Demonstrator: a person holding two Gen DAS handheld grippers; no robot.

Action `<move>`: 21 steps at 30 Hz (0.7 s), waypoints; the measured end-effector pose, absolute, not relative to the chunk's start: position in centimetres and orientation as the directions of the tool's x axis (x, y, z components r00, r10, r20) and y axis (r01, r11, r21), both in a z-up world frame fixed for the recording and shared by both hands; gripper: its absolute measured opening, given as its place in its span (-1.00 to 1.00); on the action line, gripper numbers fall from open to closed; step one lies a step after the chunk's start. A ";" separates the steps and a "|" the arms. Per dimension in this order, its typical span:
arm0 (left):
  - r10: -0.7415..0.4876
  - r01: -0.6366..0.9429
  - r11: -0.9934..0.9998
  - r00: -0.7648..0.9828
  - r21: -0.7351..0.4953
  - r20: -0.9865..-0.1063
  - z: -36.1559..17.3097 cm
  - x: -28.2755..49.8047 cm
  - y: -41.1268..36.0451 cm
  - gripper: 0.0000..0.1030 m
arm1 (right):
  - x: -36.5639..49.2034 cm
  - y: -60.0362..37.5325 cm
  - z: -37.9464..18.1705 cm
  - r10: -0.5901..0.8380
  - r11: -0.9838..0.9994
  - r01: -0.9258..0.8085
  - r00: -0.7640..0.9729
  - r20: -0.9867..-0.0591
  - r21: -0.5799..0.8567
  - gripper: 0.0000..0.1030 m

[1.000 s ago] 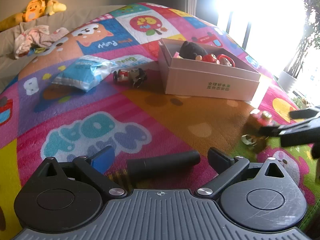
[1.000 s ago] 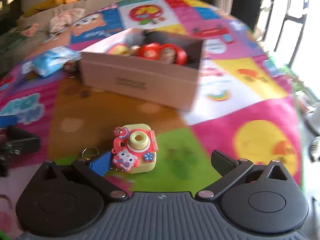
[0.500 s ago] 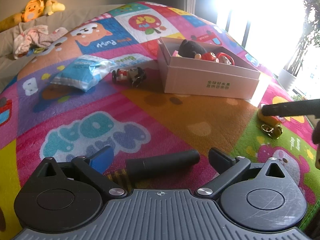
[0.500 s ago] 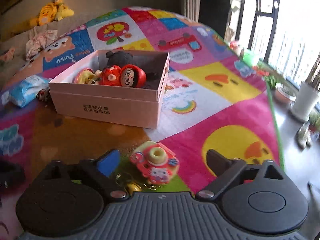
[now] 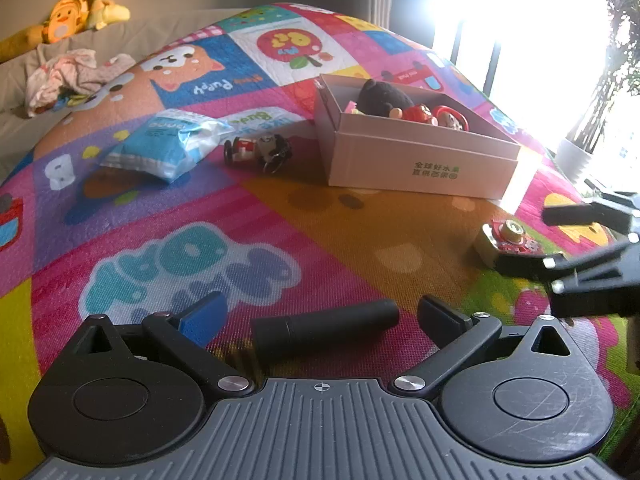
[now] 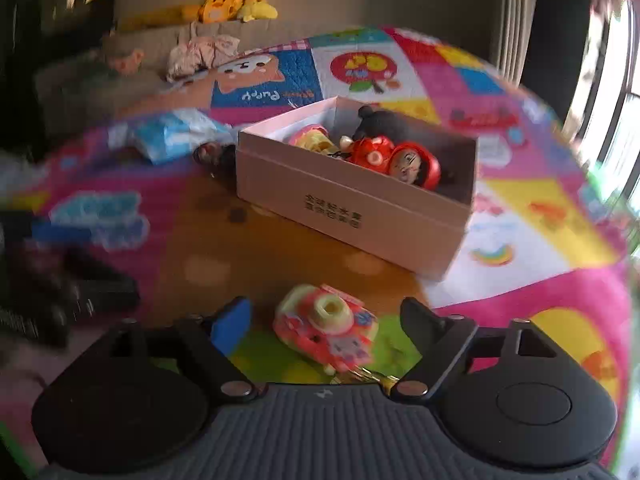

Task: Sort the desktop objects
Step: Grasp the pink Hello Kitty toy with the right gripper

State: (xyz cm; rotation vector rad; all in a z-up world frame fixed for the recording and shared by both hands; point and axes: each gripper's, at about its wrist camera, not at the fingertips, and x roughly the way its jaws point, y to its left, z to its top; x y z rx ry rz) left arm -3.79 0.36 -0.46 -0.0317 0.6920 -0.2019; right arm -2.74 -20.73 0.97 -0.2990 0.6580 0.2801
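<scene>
Box (image 6: pixel 352 216), frame centre: several toys sorted. Unsorted: toy camera (image 6: pixel 326 326) between spread right gripper (image 6: pixel 320 320); black cylinder (image 5: pixel 326 326) between spread left gripper (image 5: pixel 320 316); blue packet (image 5: pixel 170 146) and figurine (image 5: pixel 258 150), upper left.

One open cardboard box (image 5: pixel 420 160) holding several toys, one toy camera (image 6: pixel 326 326), one black cylinder (image 5: pixel 326 326), one blue packet (image 5: pixel 168 148), one small figure keychain (image 5: pixel 258 150).

Left tool (image 5: pixel 320 316) matte black, ribbed grey base, silver screws, round pivot discs, one blue-padded finger (image 5: pixel 202 314)
</scene>
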 end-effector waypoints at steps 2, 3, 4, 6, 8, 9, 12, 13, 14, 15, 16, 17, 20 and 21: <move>-0.196 0.174 0.980 0.751 -0.098 -0.630 -0.5 -3.8 0.3 1.00 | -2.8 -21.5 0.7 0.109 0.922 -0.320 0.754 -0.648 -0.218 0.62; -0.196 0.174 0.980 0.751 -0.097 -0.630 -0.5 -3.8 0.3 1.00 | -2.8 -22.2 0.6 0.077 0.925 -0.298 0.753 -0.654 -0.235 0.62; -0.195 0.174 0.980 0.751 -0.096 -0.631 -0.5 -3.8 0.3 1.00 | -2.7 -23.0 0.6 0.047 0.929 -0.274 0.755 -0.655 -0.249 0.62; -0.194 0.174 0.980 0.751 -0.094 -0.631 -0.5 -3.8 0.3 1.00 | -2.7 -24.3 0.8 -0.027 0.932 -0.212 0.767 -0.641 -0.293 0.66; -0.196 0.175 0.980 0.751 -0.096 -0.631 -0.5 -3.8 0.4 1.00 | -2.9 -24.8 0.9 -0.075 0.929 -0.170 0.783 -0.617 -0.329 0.68; -0.196 0.174 0.980 0.751 -0.096 -0.631 -0.5 -3.8 0.3 1.00 | -3.0 -25.3 1.2 -0.056 0.937 -0.172 0.786 -0.616 -0.305 0.69; -0.195 0.175 0.980 0.751 -0.095 -0.631 -0.5 -3.8 0.3 1.00 | -3.1 -25.4 2.0 0.076 0.958 -0.232 0.774 -0.628 -0.170 0.73; -0.195 0.175 0.980 0.751 -0.094 -0.631 -0.5 -3.8 0.3 1.00 | -3.0 -25.2 2.1 0.117 0.954 -0.263 0.770 -0.627 -0.145 0.74; -0.195 0.175 0.980 0.751 -0.094 -0.631 -0.5 -3.8 0.3 1.00 | -2.8 -24.7 2.1 0.147 0.947 -0.292 0.767 -0.624 -0.136 0.74; -0.195 0.175 0.980 0.751 -0.095 -0.631 -0.5 -3.8 0.3 1.00 | -2.7 -24.2 1.9 0.171 0.937 -0.322 0.766 -0.620 -0.139 0.74; -0.194 0.175 0.980 0.750 -0.093 -0.632 -0.5 -3.8 0.3 1.00 | -2.5 -23.7 1.7 0.188 0.928 -0.345 0.763 -0.618 -0.144 0.74; -0.194 0.175 0.980 0.751 -0.093 -0.632 -0.5 -3.8 0.3 1.00 | -2.2 -23.4 1.5 0.203 0.920 -0.364 0.757 -0.620 -0.142 0.74; -0.193 0.173 0.981 0.752 -0.094 -0.631 -0.5 -3.8 0.5 1.00 | -1.3 -22.6 0.9 0.259 0.904 -0.415 0.729 -0.634 -0.107 0.73; -0.192 0.167 0.981 0.753 -0.098 -0.629 -0.4 -3.9 0.6 1.00 | -1.0 -22.4 0.8 0.268 0.903 -0.419 0.719 -0.642 -0.093 0.67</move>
